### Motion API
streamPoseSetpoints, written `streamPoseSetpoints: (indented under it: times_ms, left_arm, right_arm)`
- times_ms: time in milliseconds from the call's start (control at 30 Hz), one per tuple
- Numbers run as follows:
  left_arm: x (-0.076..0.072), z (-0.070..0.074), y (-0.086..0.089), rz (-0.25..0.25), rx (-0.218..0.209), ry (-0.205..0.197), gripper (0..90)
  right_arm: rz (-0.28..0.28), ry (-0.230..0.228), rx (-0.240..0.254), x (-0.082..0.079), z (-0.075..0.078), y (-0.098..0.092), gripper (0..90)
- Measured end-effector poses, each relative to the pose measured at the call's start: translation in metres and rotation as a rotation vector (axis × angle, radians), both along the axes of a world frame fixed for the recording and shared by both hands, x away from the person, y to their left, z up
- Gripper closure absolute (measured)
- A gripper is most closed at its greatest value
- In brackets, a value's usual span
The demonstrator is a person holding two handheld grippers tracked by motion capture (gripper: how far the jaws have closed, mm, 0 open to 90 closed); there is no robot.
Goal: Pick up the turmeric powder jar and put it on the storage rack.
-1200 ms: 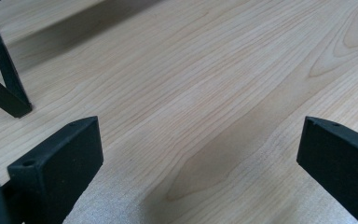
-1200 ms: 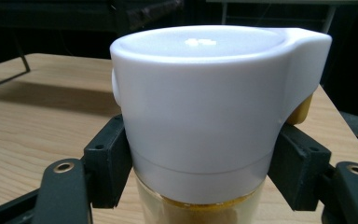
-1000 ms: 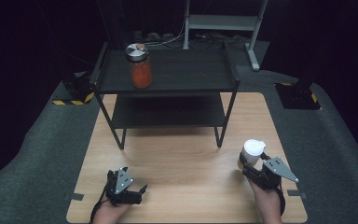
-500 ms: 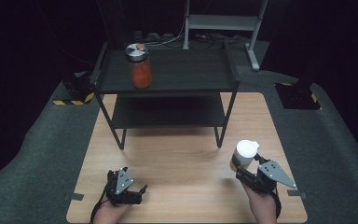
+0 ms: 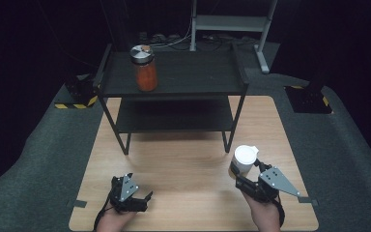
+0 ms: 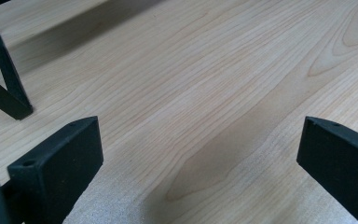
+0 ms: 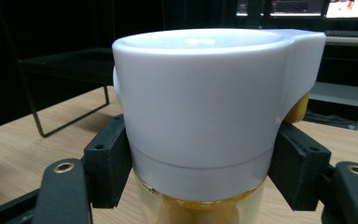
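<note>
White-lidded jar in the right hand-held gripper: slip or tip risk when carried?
The white-lidded jar looks rigid, so it probably won't deform in the grip. The right hand-held gripper clamps it just below the lid; the smooth clear wall there may be slippery. Yellowish contents show below the lid, so it is likely fairly heavy and could swing if tilted.

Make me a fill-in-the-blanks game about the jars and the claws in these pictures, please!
1. The jar with red stuff stands on the ______ level of the black shelf.
2. The right claw is shut on a jar with a ______ lid.
3. The left claw is open and holds ______.
4. Both claws are over the ______ table.

Missing words: top; white; nothing; wooden
</note>
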State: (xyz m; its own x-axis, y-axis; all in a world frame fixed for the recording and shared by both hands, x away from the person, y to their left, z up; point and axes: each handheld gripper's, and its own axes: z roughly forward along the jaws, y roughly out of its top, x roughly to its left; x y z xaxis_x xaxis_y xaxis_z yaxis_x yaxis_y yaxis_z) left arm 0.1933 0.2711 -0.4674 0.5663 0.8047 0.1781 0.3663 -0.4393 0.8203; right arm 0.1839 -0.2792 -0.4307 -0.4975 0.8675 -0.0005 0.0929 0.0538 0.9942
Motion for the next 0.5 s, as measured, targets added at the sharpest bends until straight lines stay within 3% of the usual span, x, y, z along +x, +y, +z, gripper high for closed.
streamPoseSetpoints:
  times_ms: [500]
  left_arm:
    - [0.003,0.002,0.000,-0.004,0.009,0.021,0.4]
  right_arm:
    - [0.060,-0.036,0.015,0.002,0.015,0.015,29.7]
